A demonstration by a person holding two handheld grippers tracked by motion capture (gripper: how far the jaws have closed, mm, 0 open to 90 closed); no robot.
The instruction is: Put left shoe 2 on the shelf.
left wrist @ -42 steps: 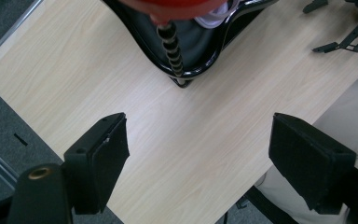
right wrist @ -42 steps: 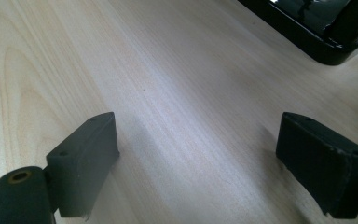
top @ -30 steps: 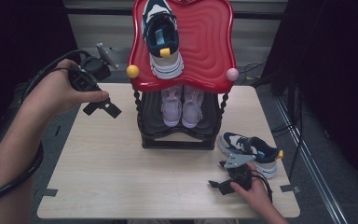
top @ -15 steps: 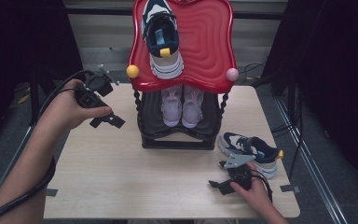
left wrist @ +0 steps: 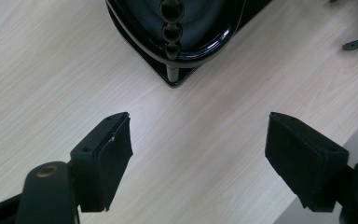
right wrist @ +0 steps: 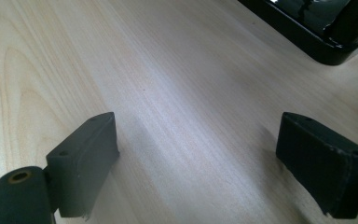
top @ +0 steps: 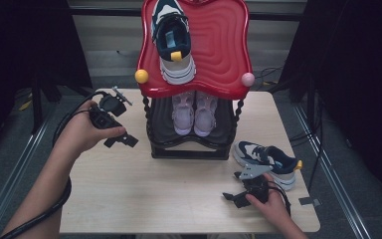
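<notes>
The red top shelf [top: 219,50] hides the heels of the pale shoes [top: 195,112]; its far edge is cropped.

left gripper [top: 121,141]: black body, round knob, thick black cable, beside shoe rack [top: 191,147] | right gripper [top: 234,196]: black, grey three-cornered plate on top, thin cable | jaws: matte black blocks, small screw holes | forearms: bare, no sleeves

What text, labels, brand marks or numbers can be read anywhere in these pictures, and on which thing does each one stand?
None can be read.
Navy and white shoe on the red shelf top: no legible mark.
Matching shoe on the table: any marking too small to read.
Pale pair of shoes on the lower shelf: no lettering visible.
Left gripper and right gripper: plain black pads, no print.
</notes>
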